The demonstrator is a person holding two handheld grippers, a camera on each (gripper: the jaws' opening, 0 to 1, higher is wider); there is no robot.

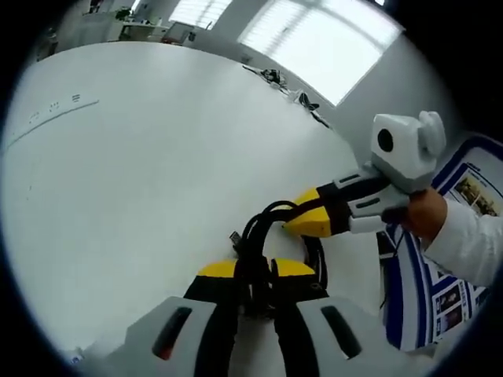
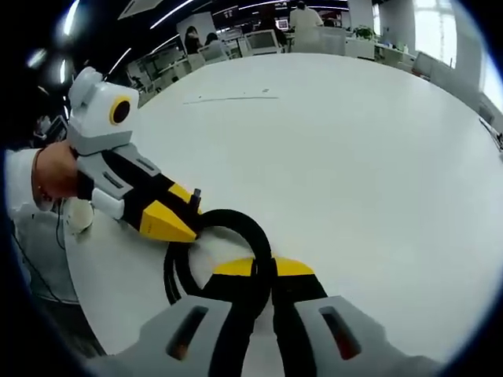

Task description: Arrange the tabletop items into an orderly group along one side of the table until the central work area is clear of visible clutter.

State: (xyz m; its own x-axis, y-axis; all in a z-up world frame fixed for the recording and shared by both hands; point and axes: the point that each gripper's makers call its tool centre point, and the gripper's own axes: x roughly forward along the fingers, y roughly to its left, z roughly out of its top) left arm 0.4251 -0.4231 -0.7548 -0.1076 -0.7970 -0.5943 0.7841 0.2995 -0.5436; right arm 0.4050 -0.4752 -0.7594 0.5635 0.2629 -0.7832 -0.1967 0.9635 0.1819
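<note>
left gripper (image 1: 255, 271): jaws clamped on black cable (image 1: 259, 228), near white table (image 1: 141, 173) edge. right gripper (image 1: 302, 222) entering from right, yellow tips together on same cable, hand (image 1: 424, 214) behind it. poster (image 1: 448, 290) beside table, seen in left gripper view.

right gripper (image 2: 271, 269): jaws closed on cable (image 2: 236, 224), coiled in loop on table (image 2: 354, 157). left gripper (image 2: 169, 224) entering from left, tip at loop. desks and people (image 2: 299, 16) beyond far edge, seen in right gripper view.

1 coiled black cable (image 2: 228, 243), 2 yellow-tipped tools, left tool (image 1: 255, 271) and right tool (image 2: 263, 269), 1 white table (image 2: 354, 157)
</note>
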